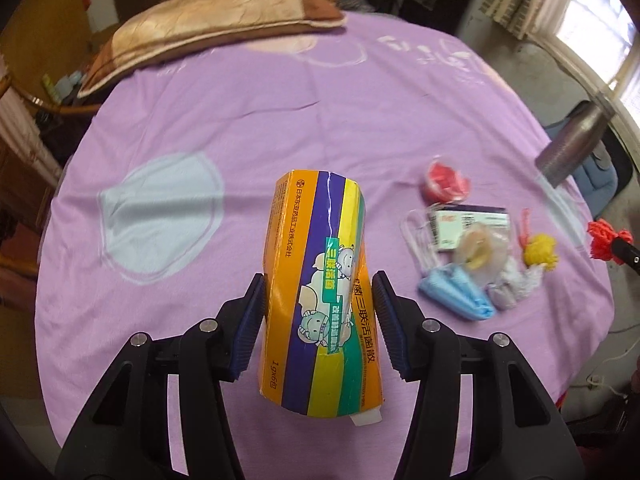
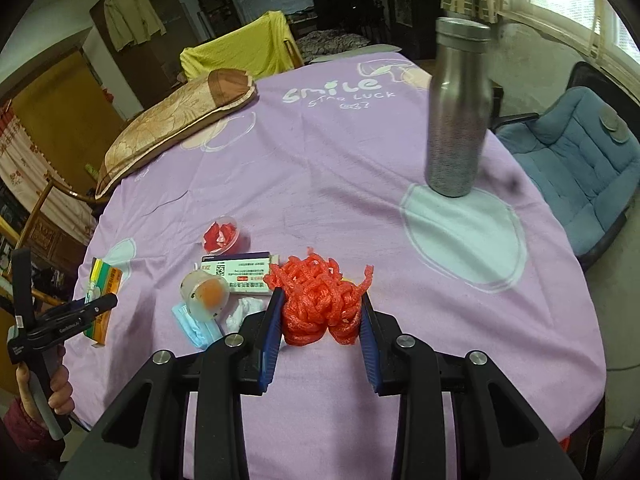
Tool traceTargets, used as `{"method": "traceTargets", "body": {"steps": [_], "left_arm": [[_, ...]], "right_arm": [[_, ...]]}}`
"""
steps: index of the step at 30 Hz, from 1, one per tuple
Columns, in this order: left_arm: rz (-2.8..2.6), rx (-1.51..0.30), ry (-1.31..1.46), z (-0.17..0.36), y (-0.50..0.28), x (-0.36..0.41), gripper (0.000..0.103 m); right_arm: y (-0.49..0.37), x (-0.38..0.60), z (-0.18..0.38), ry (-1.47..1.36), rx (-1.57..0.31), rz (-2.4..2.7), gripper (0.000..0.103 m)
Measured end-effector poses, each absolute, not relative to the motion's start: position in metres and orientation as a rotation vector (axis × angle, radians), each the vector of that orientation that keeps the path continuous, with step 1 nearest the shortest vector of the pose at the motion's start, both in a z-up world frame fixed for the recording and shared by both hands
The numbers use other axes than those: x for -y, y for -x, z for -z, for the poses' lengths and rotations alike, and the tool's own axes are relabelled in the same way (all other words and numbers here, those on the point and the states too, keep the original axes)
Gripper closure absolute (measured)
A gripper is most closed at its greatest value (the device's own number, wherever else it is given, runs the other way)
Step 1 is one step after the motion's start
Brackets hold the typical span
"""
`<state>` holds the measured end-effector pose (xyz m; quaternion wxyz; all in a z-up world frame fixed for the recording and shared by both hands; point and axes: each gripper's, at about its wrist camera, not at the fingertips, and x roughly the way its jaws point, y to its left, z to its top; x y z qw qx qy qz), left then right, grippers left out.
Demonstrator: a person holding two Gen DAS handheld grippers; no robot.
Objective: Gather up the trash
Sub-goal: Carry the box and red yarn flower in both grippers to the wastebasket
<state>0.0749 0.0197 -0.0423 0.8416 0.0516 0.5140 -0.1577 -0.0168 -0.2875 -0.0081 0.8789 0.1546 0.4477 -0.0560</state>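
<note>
My left gripper (image 1: pixel 320 284) is shut on a striped orange, purple and yellow medicine box (image 1: pixel 320 240), held upright above the purple cloth (image 1: pixel 280 112). The right wrist view shows that box (image 2: pixel 106 284) lifted at the far left. My right gripper (image 2: pixel 322 300) is shut on a bunched red foam net (image 2: pixel 316 292) just above the cloth. Between them lies a litter pile: a cup of red scraps (image 2: pixel 220 234), a white medicine box (image 2: pixel 240 276), a tipped clear cup (image 2: pixel 206 296), a blue mask (image 2: pixel 192 322), a crumpled tissue (image 2: pixel 240 312) and a yellow net (image 1: pixel 540 250).
A steel bottle (image 2: pixel 458 120) stands at the far right of the cloth. A brown pillow (image 2: pixel 176 120) lies at the back left. A blue padded chair (image 2: pixel 568 160) sits past the right edge. A hand (image 2: pixel 60 392) grips the left tool's handle.
</note>
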Motion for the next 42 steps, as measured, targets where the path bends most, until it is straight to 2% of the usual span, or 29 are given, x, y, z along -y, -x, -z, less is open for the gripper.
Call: {"method": "traceTargets", "body": {"steps": [15, 30, 33, 36, 42], "left_arm": [[0.720, -0.991, -0.289, 0.013, -0.042, 0.129, 0.049], [1.094, -0.935, -0.503, 0.015, 0.042, 0.294, 0.050], [1.133, -0.930, -0.539, 0.015, 0.059, 0.315, 0.050], [1.165, -0.924, -0.577, 0.015, 0.076, 0.334, 0.050], [1.226, -0.927, -0.651, 0.021, 0.108, 0.364, 0.050]], "right_arm": [[0.160, 0.369, -0.001, -0.500, -0.809, 0.449, 0.068], [0.334, 0.441, 0.041, -0.749, -0.747, 0.843, 0.067], [0.355, 0.456, 0.060, -0.803, -0.774, 0.865, 0.063], [0.371, 0.471, 0.075, -0.868, -0.779, 0.879, 0.050], [0.390, 0.492, 0.082, -0.908, -0.731, 0.894, 0.046]]}}
